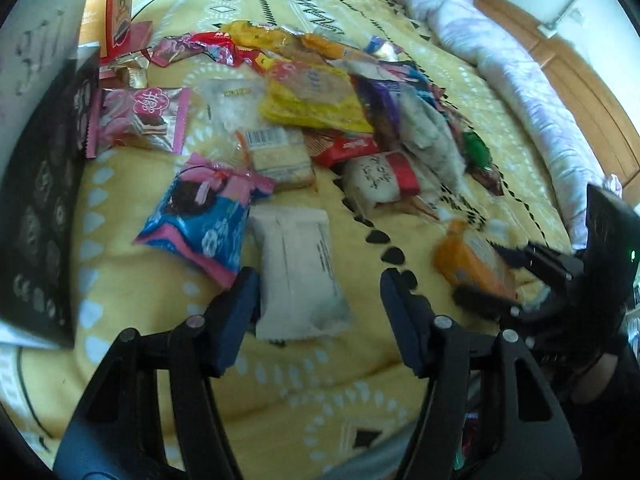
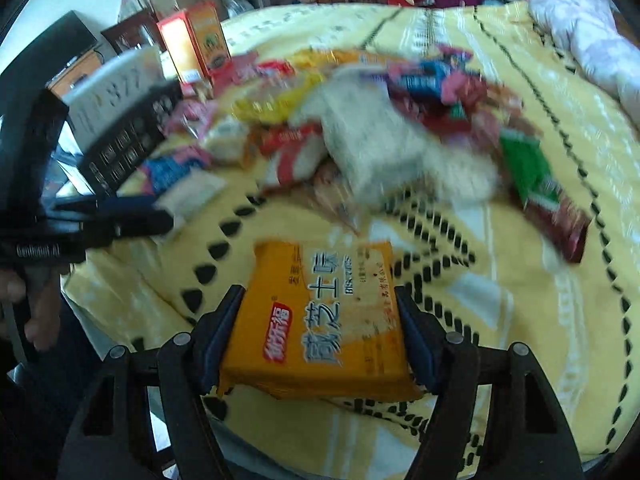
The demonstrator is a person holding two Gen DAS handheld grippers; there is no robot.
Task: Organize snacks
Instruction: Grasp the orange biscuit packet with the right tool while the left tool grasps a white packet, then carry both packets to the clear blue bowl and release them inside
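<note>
Now the right gripper (image 2: 320, 320) is clamping an orange biscuit packet (image 2: 320, 316) over the yellow bedspread (image 2: 500, 320); the left gripper (image 1: 320, 300) is hanging released, a white packet (image 1: 298, 276) lying against its nine-o'clock finger.

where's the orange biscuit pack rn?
Right wrist view, low centre: orange biscuit pack sits between the right tongs, on the yellow bedspread.

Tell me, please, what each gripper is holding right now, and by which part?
The right gripper clamps the orange biscuit packet across its two long side edges. The left gripper holds nothing: only one finger touches the white packet between its jaws.
</note>
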